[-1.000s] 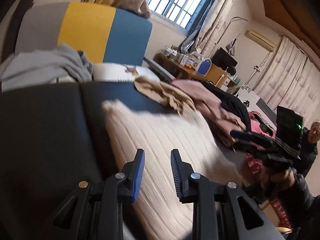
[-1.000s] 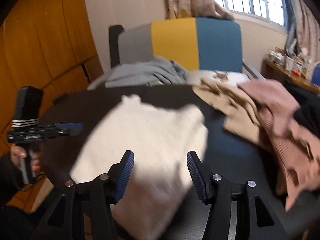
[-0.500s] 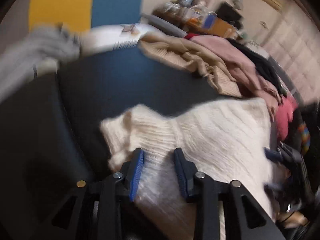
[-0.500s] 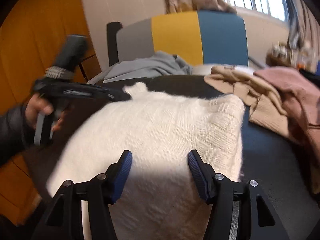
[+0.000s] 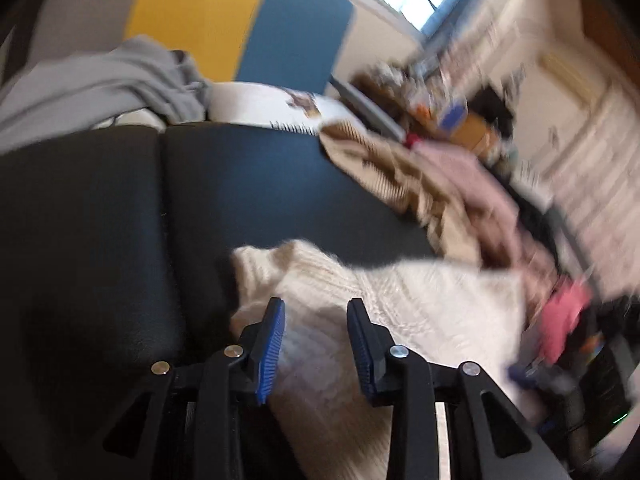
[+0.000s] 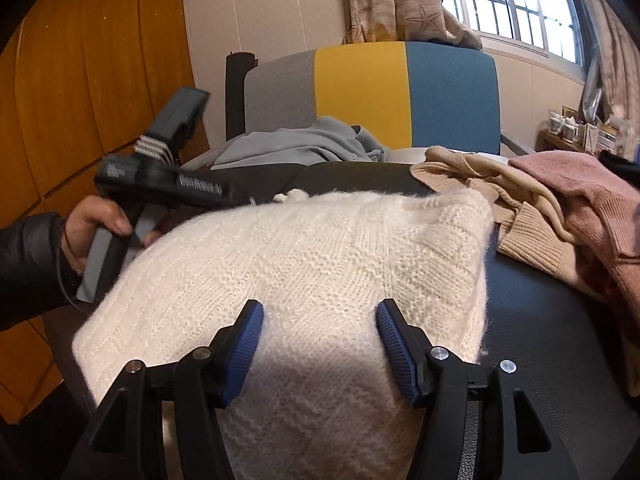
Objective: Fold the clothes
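Knitwear first: one cream knitted sweater point(image 6: 320, 264) lies spread on the black padded table point(image 6: 552, 344), looking soft, fluffy, light and limp, so best pinched at a hem or shoulder edge. Left gripper point(image 5: 316, 344) hovers unclenched over its cuff; right gripper point(image 6: 320, 344) likewise gapes, gripping nothing. Three more garments wait: one beige sweater point(image 6: 492, 196), one pink point(image 6: 580, 192), one grey point(image 6: 304, 148).

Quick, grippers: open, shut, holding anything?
Left gripper: open above the cream sweater, holding nothing.
Right gripper: open above the same sweater, holding nothing.
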{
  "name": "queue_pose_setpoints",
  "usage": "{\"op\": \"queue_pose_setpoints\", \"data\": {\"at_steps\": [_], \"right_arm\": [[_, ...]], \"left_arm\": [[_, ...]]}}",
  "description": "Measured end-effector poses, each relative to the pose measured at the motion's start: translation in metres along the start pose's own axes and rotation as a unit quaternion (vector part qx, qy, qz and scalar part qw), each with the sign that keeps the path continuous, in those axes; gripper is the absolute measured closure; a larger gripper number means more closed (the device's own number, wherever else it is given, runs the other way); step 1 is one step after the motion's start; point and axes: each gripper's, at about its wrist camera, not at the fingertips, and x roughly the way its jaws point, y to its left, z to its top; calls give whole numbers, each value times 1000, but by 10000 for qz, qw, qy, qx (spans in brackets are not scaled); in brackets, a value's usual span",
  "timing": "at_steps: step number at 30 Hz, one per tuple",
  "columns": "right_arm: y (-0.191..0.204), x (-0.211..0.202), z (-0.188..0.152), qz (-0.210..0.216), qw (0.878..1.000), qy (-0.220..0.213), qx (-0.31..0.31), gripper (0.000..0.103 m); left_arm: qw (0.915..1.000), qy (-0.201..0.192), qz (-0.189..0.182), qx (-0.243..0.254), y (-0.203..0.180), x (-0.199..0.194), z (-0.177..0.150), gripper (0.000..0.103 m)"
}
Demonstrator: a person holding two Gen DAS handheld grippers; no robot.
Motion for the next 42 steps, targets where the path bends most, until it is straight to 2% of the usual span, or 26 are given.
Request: {"op": "queue_pose_setpoints", "data": {"at_steps": [4, 7, 9, 12, 14, 16, 20, 22, 25, 29, 32, 34, 38, 39, 42], "right_arm": [[0, -2, -2, 12, 10000, -43, 73, 42], [2, -3, -1, -34, 10000, -57, 64, 41], [5, -6, 3, -43, 10000, 18, 46, 36], [5, -14, 12, 49, 9995, 252, 165, 23], [-2, -28, 16, 252, 9982, 250, 475, 7], [-14, -42, 16, 499, 9948, 282, 844, 0], [-50, -56, 6, 1015, 9790, 558, 1678, 0], [-68, -52, 0, 1108, 9716, 724, 1964, 0], [-90, -38, -4, 1060, 9632, 941, 2283, 0], [-113, -8, -3, 1378, 9473, 1148, 2654, 0], [-122, 14, 3, 1669, 9364, 1232, 2830, 0], [-125, 34, 2, 1967, 9235, 1341, 3007, 0], [-114, 48, 7, 2076, 9239, 1343, 2921, 0], [-110, 49, 8, 2039, 9266, 1370, 2847, 0], [-98, 52, 9, 1955, 9343, 1393, 2635, 0]], "left_arm": [[9975, -370, -181, -576, 14, -42, -26, 66], [9974, -294, -166, -637, 15, -58, -53, 65], [9975, -198, -169, -663, 15, -64, -70, 64], [9961, -114, -367, -800, 16, -71, -91, 63], [9940, -133, -497, -967, 19, -77, -101, 60], [9913, -175, -680, -1112, 22, -81, -106, 58], [9932, -279, -707, -886, 12, -81, -96, 58], [9913, -316, -951, -849, 9, -75, -84, 56], [9897, -130, -1183, -790, 6, -60, -73, 48], [9944, 213, -974, -343, -1, -46, -62, 47], [9934, 327, -1091, -122, -1, -45, -62, 46], [9926, 418, -1139, -103, 3, -41, -62, 44], [9915, 476, -1204, -140, 11, -44, -64, 42], [9919, 385, -1209, -115, 14, -48, -65, 42], [9900, 471, -1318, -169, 22, -45, -67, 42]]}}
